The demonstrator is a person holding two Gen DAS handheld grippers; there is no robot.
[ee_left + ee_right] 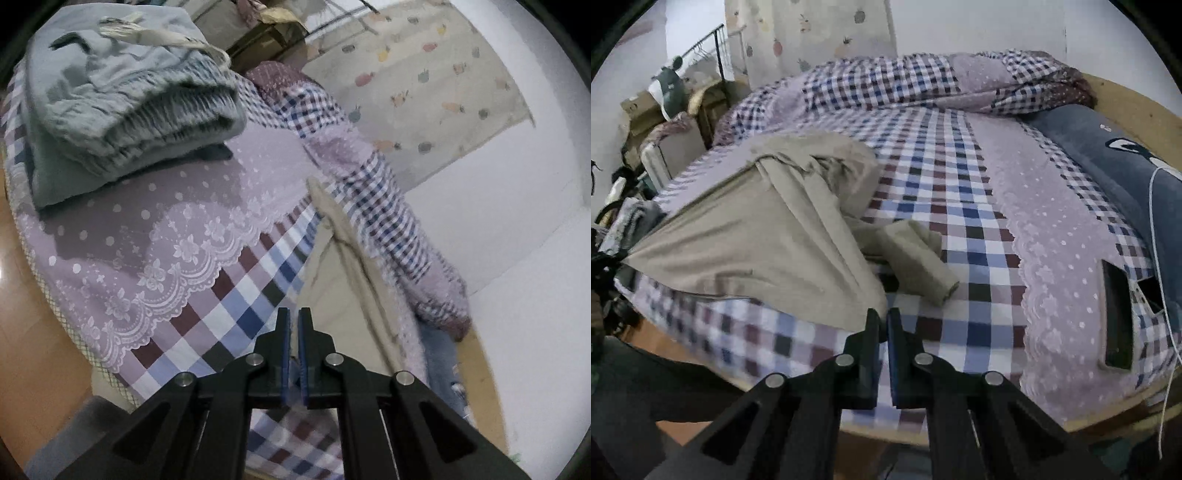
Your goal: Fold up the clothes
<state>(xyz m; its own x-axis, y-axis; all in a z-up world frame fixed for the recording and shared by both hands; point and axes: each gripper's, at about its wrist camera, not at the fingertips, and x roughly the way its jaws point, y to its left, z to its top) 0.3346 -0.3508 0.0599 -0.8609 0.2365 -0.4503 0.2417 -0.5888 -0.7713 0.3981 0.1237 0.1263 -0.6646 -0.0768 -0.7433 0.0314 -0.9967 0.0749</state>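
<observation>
Through the left wrist camera, our left gripper [294,314] shows its fingers [282,332] nearly pressed together, only a thin slit between them; the beige garment [343,266] runs past just beside them toward the bed's near edge, but we cannot tell whether any cloth is pinched. Farther along the checked bedsheet [236,295], toward the far left corner of the bed, a grey folded garment [122,110] sits with a light drawstring on top. A rolled checked quilt [388,206] lies along the bed's far side.

Through the right wrist camera, our right gripper [883,314] holds its fingers [872,332] close together at the hem of the beige garment [750,236], apparently nipping its corner. The cloth is stretched taut toward the bed's left edge, one sleeve [916,258] lying loose on the sheet.

We judge the risk to be a thin grip: pulled hard, the hem could slip free, or the loose sleeve could bunch under a fold. A dark phone [1117,317] and a blue pillow [1108,155] with a white cable occupy the right edge, well apart from the garment.
</observation>
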